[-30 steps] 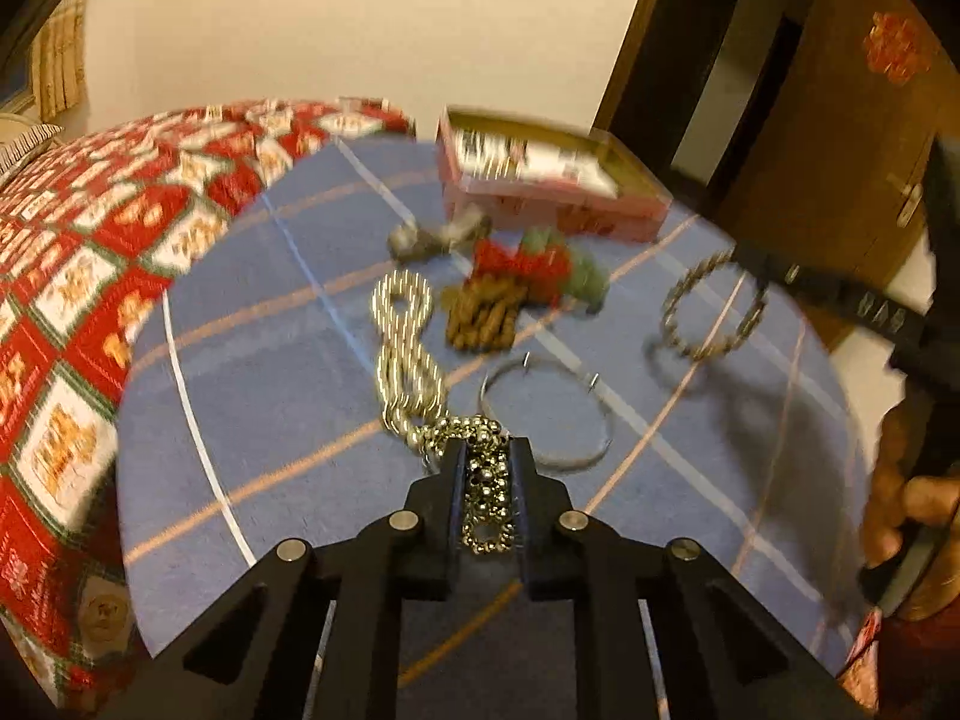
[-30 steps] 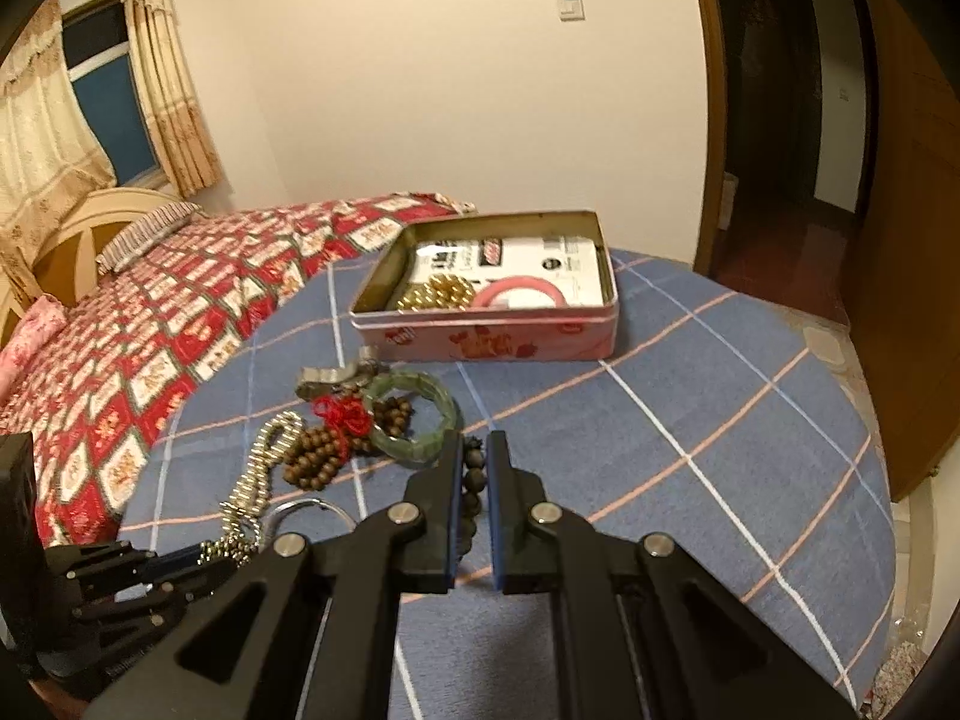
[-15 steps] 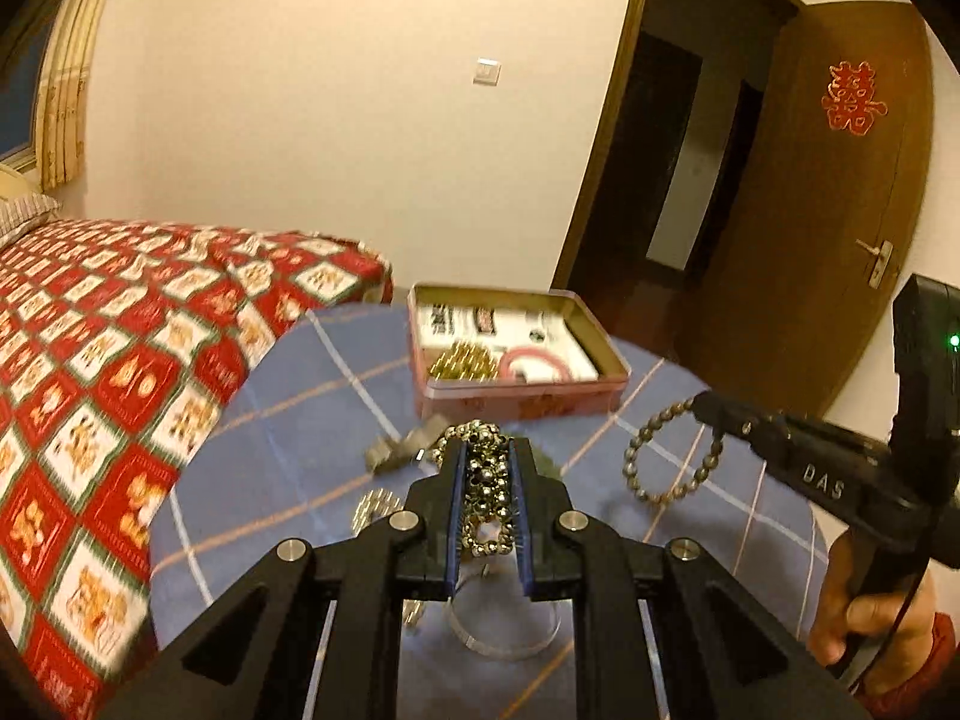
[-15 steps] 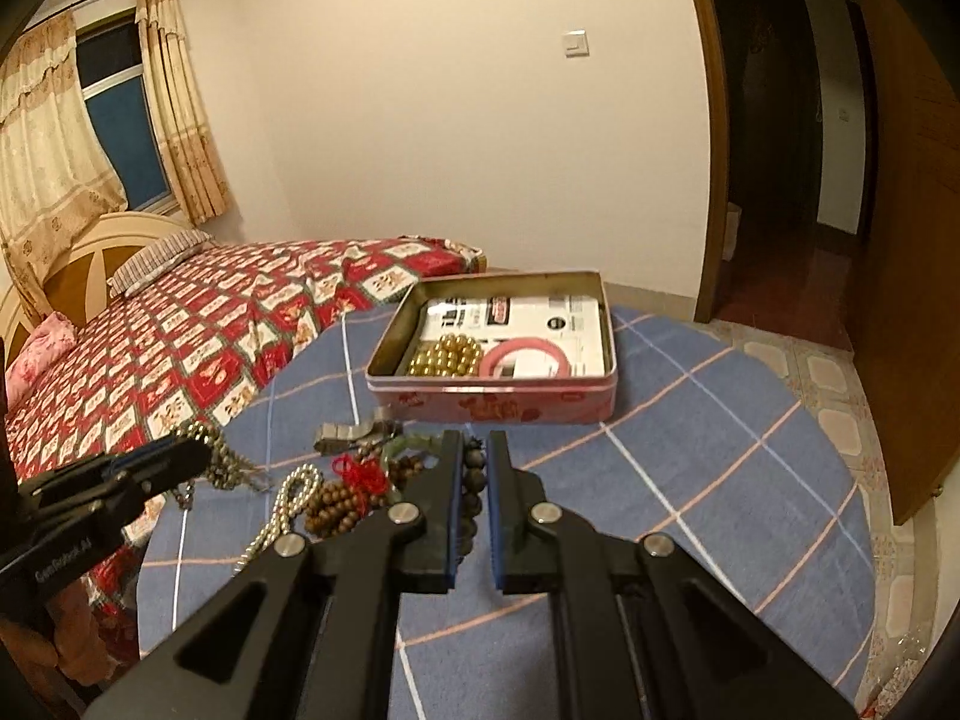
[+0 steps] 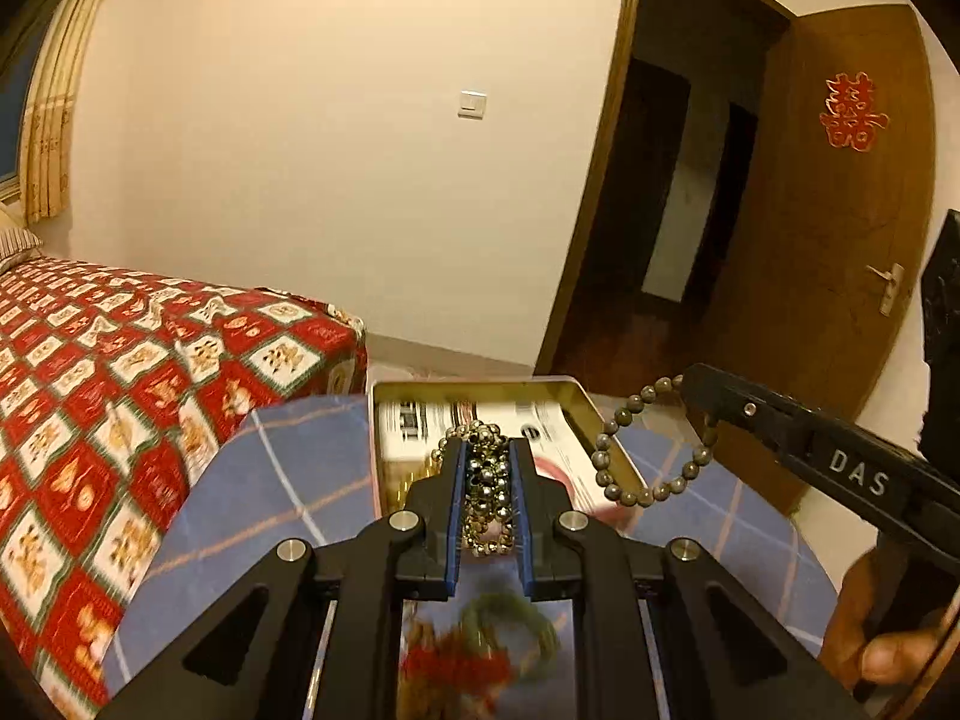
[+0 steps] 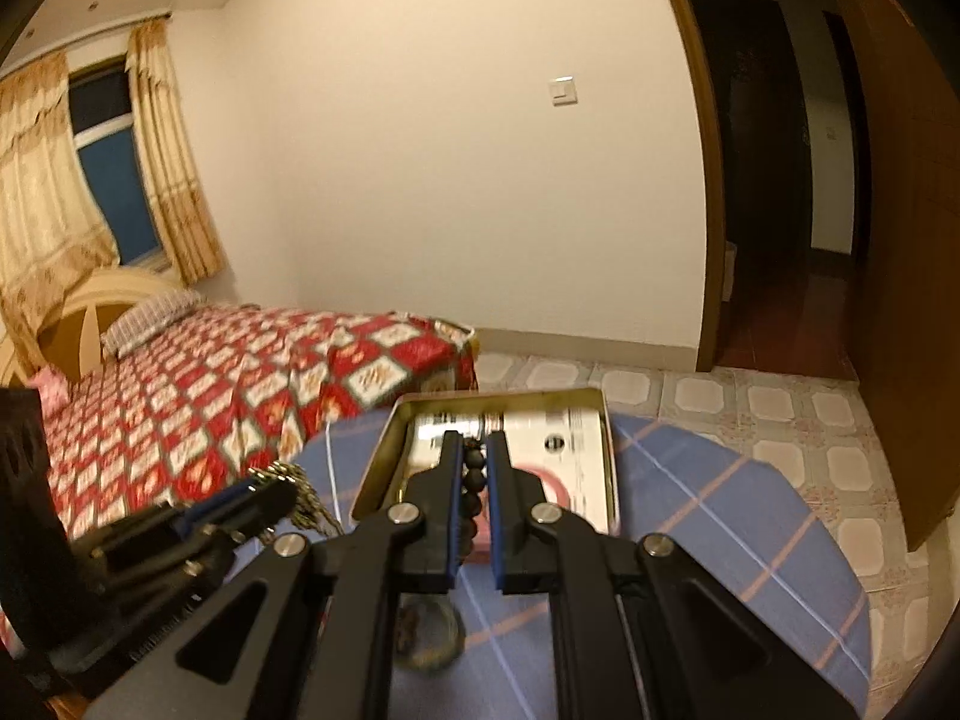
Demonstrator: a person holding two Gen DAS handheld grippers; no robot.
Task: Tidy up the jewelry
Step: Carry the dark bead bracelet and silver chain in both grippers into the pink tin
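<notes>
My left gripper [image 5: 487, 450] is shut on a bunch of shiny metal bead chain [image 5: 487, 483], held in the air just in front of the open pink tin [image 5: 585, 405]. In the right wrist view, that gripper [image 6: 267, 489] sits at the lower left with the chain [image 6: 307, 507] dangling from it. My right gripper [image 6: 474, 441] is shut on a dark bead bracelet [image 6: 474, 477], also in front of the tin [image 6: 611, 462]. From the left wrist view the bracelet [image 5: 628, 498] hangs as a loop from the right gripper [image 5: 690, 381] beside the tin's right wall.
A pink bangle [image 6: 561, 489] lies in the tin. A green bangle [image 5: 516, 615] and a red knot [image 5: 456, 669] lie blurred on the blue plaid table [image 5: 270, 480]. The red quilted bed [image 5: 90, 360] is to the left. A hand [image 5: 888, 654] holds the right gripper.
Both grippers rose and moved toward the tin with their jewelry. The chain came fully off the table, and the bracelet now hangs by the tin's right side.
</notes>
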